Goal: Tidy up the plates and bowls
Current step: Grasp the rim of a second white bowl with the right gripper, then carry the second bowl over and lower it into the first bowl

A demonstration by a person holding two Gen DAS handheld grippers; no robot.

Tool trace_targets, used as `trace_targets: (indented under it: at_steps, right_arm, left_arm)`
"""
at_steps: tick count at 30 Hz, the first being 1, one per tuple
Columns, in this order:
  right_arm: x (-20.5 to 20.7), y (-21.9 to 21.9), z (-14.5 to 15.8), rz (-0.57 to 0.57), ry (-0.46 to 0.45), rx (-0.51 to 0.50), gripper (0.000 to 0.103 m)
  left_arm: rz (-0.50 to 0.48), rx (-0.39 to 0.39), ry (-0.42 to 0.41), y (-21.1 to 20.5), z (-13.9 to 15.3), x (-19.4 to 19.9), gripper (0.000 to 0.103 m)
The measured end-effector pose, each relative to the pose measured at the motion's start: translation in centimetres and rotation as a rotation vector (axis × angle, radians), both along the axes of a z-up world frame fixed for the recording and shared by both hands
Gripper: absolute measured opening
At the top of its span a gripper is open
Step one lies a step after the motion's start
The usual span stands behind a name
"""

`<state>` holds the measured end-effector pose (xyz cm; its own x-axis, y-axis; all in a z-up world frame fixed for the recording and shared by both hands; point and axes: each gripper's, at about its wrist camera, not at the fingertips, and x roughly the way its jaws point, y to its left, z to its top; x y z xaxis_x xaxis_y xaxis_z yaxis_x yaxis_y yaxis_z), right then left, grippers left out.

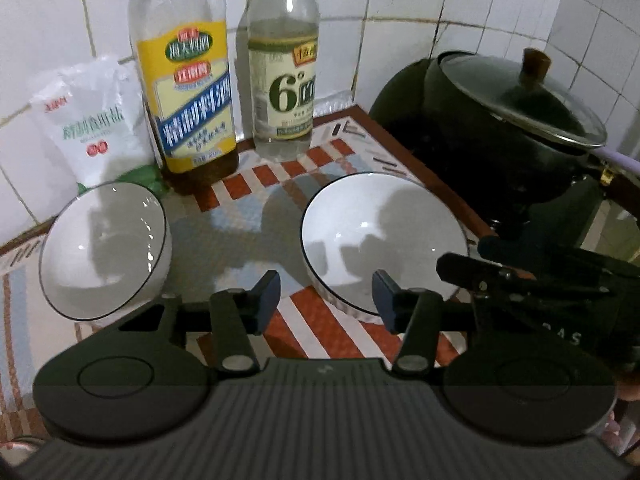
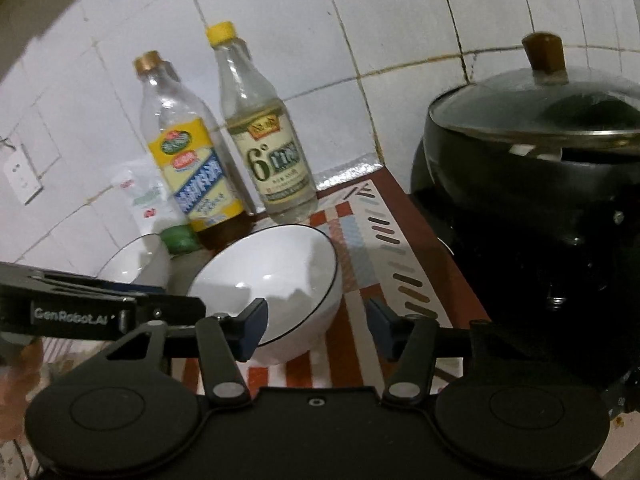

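Note:
Two white bowls with thin dark rims stand on a patterned mat. In the left wrist view the left bowl is off to the side of my left gripper. That gripper is open, and the near-left rim of the right bowl lies between its fingers, with no pad pressing on it. My right gripper is open at the same bowl; its left finger stands in front of the bowl's near rim, and the bowl's right wall lies in the gap. The other bowl sits behind the left gripper.
Against the tiled wall stand a yellow-labelled bottle, a clear vinegar bottle and a white salt bag. A black pot with a glass lid crowds the right side, beyond the mat's edge.

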<state>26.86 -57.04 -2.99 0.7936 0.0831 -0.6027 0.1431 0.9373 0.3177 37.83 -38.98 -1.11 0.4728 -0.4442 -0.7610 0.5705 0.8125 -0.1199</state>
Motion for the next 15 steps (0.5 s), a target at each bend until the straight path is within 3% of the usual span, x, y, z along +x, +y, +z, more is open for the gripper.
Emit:
trace_targets:
  at_steps: [6,8,11,15]
  right_arm:
    - [2.1,-0.3,-0.6,0.011,0.08,0.048,0.057]
    - [2.7,-0.4,-0.8,0.002,0.106,0.06,0.052]
    - [3.3,-0.4,-1.0,-0.005,0.122,0.066,0.04]
    - [3.5,-0.6,-1.3,-0.018,0.105,0.086,0.034]
  left_arm:
    - [0.005,0.012,0.04,-0.2,-1.1,1.6,0.043]
    - [-0.004,0.004,0.053,-0.3,-1.3,2.1,0.037]
    - [0.007,0.007,0.042,-0.6,-1.5,2.4,0.037]
    - [-0.002,0.014,0.033,-0.8,-2.1,2.8,0.036]
